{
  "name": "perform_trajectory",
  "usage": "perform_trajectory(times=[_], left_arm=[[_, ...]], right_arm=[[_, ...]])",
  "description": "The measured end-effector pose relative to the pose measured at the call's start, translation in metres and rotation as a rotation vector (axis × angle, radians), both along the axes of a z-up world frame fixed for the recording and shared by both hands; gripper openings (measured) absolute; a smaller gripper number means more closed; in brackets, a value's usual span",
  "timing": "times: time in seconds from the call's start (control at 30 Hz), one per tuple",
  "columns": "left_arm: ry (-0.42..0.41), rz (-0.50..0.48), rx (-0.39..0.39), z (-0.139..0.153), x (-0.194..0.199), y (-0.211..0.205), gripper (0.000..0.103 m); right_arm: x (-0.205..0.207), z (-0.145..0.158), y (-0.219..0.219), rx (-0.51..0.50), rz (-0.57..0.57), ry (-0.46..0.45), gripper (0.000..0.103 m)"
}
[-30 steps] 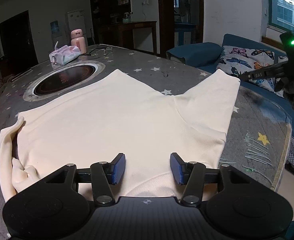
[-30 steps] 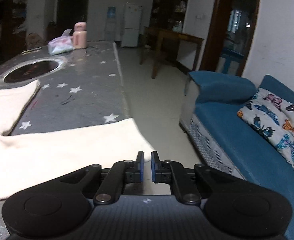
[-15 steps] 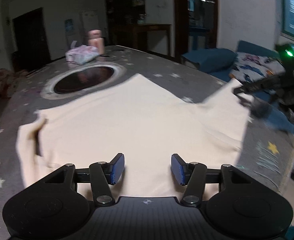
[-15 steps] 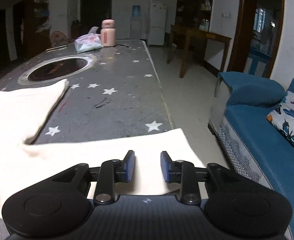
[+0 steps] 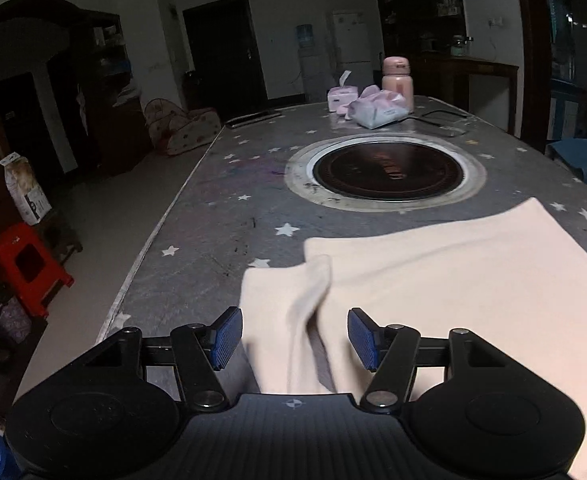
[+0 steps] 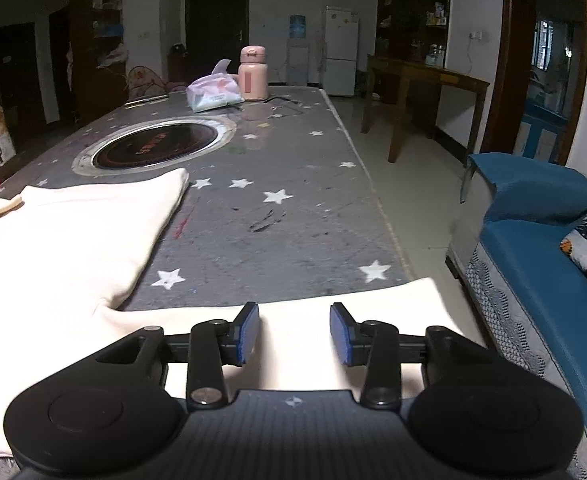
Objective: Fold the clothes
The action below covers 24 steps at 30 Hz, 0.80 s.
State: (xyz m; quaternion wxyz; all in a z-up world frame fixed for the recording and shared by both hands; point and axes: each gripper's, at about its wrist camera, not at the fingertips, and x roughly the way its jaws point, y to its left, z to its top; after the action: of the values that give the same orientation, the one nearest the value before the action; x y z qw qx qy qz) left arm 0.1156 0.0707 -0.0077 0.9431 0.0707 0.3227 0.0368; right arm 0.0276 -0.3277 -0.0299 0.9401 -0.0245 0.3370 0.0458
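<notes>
Both tools are opening with nothing pinched: left tool above a rumpled sleeve, right tool above the other sleeve at the worktop edge. Cream garment lies flat across the near end. Behind: round cooktop, tissue pack, pink bottle; no legible writing.

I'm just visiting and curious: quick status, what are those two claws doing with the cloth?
Left gripper opening, over a bunched sleeve, not pinching. Right gripper opening, above the other sleeve. Cream garment flat on the table. Nothing blocking.
</notes>
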Motion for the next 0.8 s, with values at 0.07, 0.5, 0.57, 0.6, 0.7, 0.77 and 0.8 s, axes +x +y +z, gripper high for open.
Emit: perform_trajectory(times=[0.07, 0.5, 0.57, 0.6, 0.7, 0.77, 0.8], left_arm=[[0.011, 0.01, -0.003, -0.003, 0.01, 0.006, 0.062], [0.006, -0.01, -0.036, -0.011, 0.007, 0.028, 0.055], [-0.016, -0.042, -0.021, -0.008, 0.008, 0.021, 0.055], [-0.021, -0.056, -0.009, -0.008, 0.009, 0.017, 0.055], [-0.003, -0.087, 0.038, -0.013, 0.02, 0.005, 0.052], [0.033, -0.084, 0.033, -0.018, 0.031, 0.005, 0.043], [0.049, -0.081, 0.022, -0.021, 0.035, 0.006, 0.037]], right_arm=[[0.001, -0.001, 0.003, 0.001, 0.002, 0.005, 0.043], [0.002, -0.009, 0.007, 0.007, -0.006, 0.009, 0.053], [0.003, -0.009, 0.007, 0.007, -0.006, 0.01, 0.054], [0.003, -0.009, 0.007, 0.007, -0.007, 0.01, 0.054], [0.004, -0.009, 0.007, 0.007, -0.008, 0.011, 0.055], [0.004, -0.009, 0.008, 0.008, -0.008, 0.011, 0.055], [0.004, -0.009, 0.008, 0.009, -0.008, 0.011, 0.055]])
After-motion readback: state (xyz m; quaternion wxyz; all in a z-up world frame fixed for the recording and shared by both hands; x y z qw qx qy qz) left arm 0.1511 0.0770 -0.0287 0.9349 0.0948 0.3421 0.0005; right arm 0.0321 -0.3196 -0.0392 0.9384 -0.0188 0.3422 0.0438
